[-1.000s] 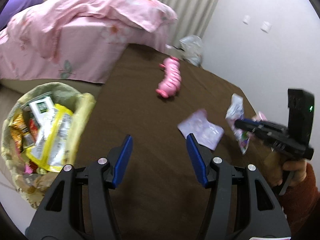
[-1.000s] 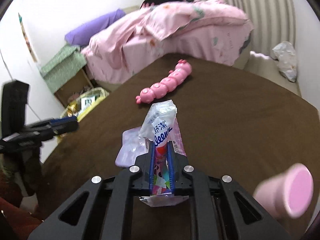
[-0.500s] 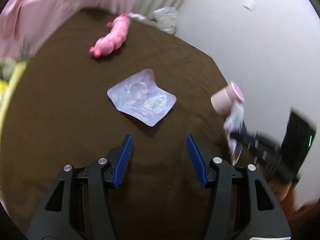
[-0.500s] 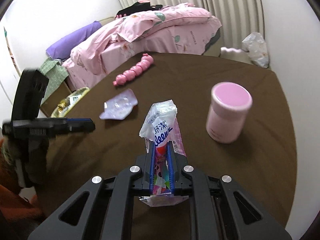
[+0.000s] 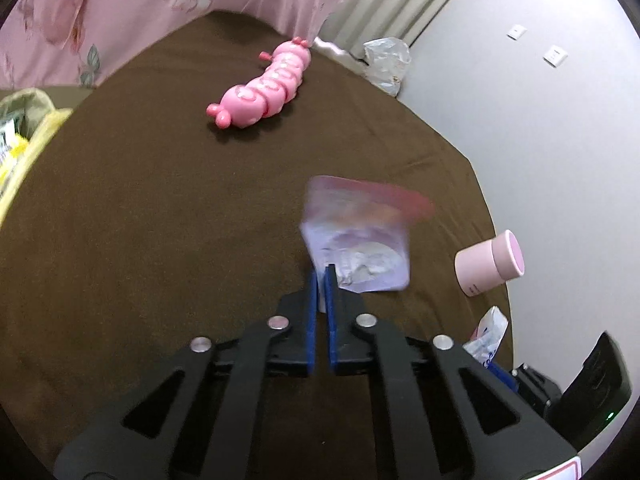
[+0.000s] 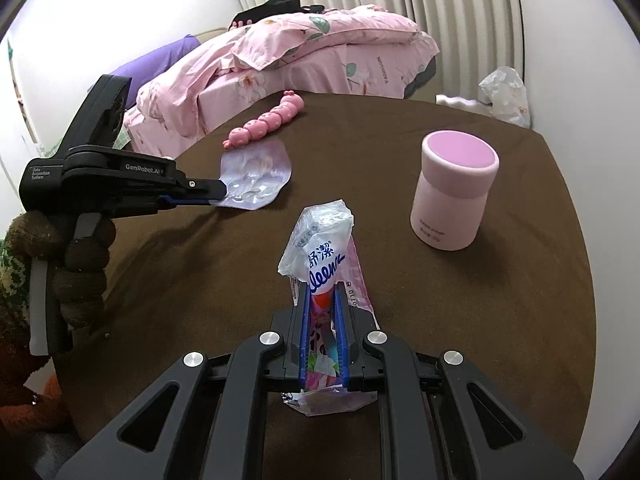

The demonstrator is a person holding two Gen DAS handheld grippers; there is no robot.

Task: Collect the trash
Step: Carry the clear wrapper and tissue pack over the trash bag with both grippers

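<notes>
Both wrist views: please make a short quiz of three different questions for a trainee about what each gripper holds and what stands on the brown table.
1. True or false: the right gripper is shut on the tissue wrapper.
2. What does the left gripper pinch?
A. the pink caterpillar toy
B. the lilac packet
C. the pink cup
3. Fill in: in the right wrist view, the pink cup stands ____ on the brown table.

Key
1. True; the wrapper sits clamped between the blue pads.
2. B; the jaws have just been closing and now pinch the packet's near edge.
3. Upright.
</notes>
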